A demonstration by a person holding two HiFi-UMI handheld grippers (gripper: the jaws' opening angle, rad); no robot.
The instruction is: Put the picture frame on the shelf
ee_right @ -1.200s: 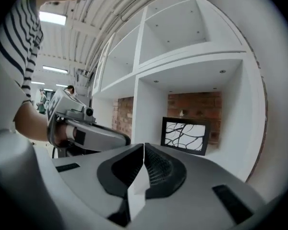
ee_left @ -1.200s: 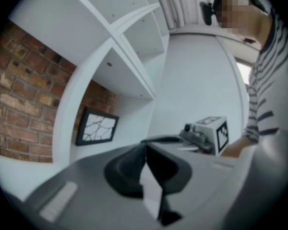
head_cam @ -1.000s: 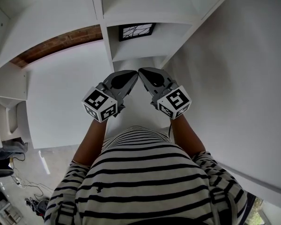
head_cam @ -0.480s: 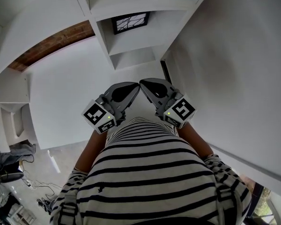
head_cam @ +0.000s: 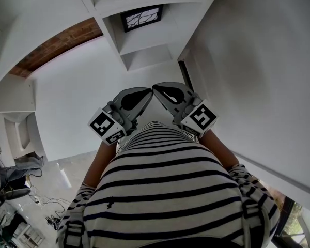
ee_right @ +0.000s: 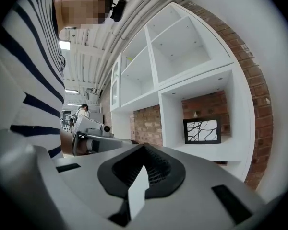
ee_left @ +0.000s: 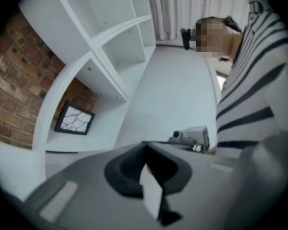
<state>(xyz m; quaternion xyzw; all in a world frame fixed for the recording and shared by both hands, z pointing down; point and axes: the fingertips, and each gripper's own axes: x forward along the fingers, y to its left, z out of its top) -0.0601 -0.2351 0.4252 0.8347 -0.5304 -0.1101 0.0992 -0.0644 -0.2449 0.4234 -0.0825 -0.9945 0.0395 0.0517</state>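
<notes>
- Left gripper (head_cam: 146, 91) and right gripper (head_cam: 158, 90): held close against the striped shirt (head_cam: 165, 190). Jaws of both are pressed together with nothing between them. The two tips nearly meet; I cannot tell if they touch.
- Picture frame (head_cam: 141, 17): well apart from both grippers, standing upright in a low compartment of the shelf (head_cam: 154, 34), face outward, back towards the brick. Placement looks done.
- Handling, judged: a thin black rim around a pale branch print. Likely light and stiff, possibly glazed, so fragile at the face and corners. Best held by the two side rails or the top rail, pads on the rim and never on the front. A narrow rim gives little purchase and could slip or pivot.
- Surface: smooth white painted board that looks level. The frame's foot could slide if knocked.
- Room: the open-backed white shelf stands against a brick wall (head_cam: 57, 48), with other compartments empty. Plain white panel to the right. Floor with cables (head_cam: 46, 211) at lower left. Another person is far off in the right gripper view.
</notes>
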